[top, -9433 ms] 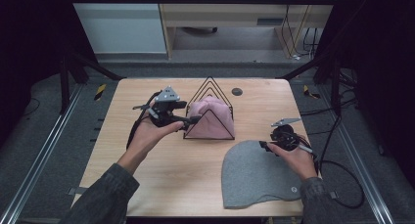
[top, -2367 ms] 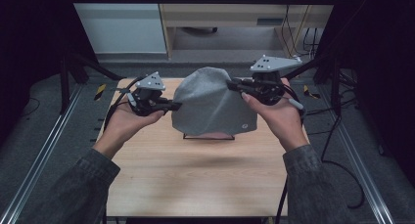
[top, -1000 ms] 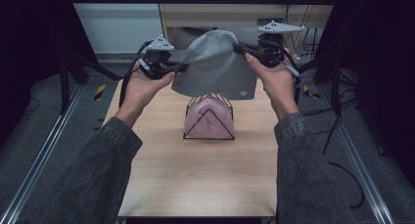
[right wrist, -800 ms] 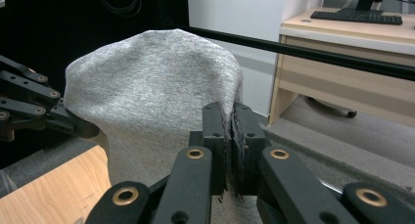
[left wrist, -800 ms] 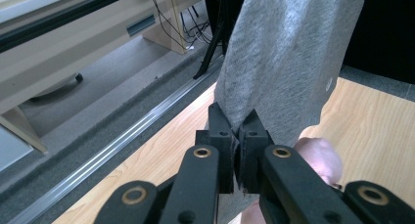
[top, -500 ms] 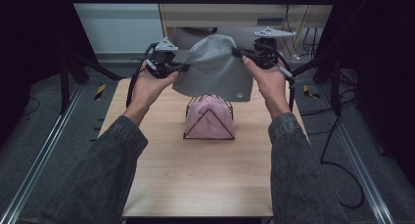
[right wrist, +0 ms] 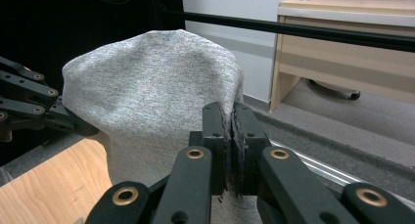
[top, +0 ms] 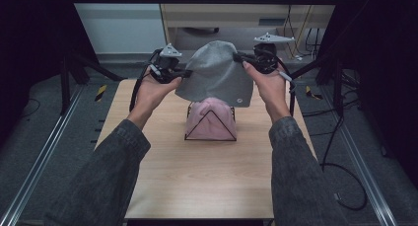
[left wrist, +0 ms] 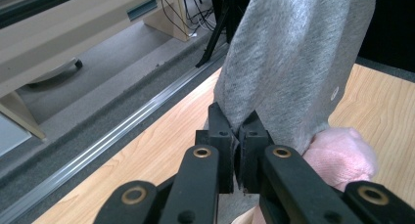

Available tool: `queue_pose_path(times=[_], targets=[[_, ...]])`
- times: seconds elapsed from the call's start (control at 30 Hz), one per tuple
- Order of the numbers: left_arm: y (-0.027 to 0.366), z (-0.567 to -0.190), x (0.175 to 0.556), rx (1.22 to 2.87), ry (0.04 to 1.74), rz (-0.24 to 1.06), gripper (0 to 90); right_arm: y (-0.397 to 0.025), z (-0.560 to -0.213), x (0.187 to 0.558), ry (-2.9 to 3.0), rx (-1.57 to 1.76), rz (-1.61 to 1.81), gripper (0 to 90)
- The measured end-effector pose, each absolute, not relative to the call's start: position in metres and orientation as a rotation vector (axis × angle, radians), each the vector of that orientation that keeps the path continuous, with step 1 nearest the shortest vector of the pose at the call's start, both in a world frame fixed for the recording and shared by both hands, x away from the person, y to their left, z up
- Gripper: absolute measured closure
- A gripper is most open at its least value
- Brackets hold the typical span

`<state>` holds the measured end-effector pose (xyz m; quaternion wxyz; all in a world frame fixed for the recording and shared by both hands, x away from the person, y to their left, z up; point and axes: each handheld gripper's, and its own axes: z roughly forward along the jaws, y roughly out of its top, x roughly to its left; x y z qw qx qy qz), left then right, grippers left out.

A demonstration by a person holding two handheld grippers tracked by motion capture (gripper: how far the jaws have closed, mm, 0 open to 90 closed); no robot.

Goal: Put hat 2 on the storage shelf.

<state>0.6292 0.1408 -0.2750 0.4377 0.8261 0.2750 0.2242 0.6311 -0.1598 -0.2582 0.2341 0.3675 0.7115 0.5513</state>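
Grey knit beanie (top: 215,73) hung stretched in the upper middle of the frame, directly above the pink hat (top: 211,118) on its black wire stand (top: 210,128) at table centre. The left gripper (top: 183,74) and right gripper (top: 238,57) each pinched a side edge, equally near, so the coming move looked straight down.

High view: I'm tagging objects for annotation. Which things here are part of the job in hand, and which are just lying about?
In the job:
- grey beanie, held up by both grippers
- left gripper, right gripper
- pink hat on the black wire stand

Lying about:
- yellow-and-black item on the floor
- cables beside the table
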Motion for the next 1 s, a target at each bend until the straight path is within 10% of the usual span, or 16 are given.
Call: queue_pose_path(times=[1.0], targets=[[0.132,-0.253,0.641,2.026,0.658,0.624,87.2,-0.169,-0.249,0.644,1.925,1.029,1.510,86.3]])
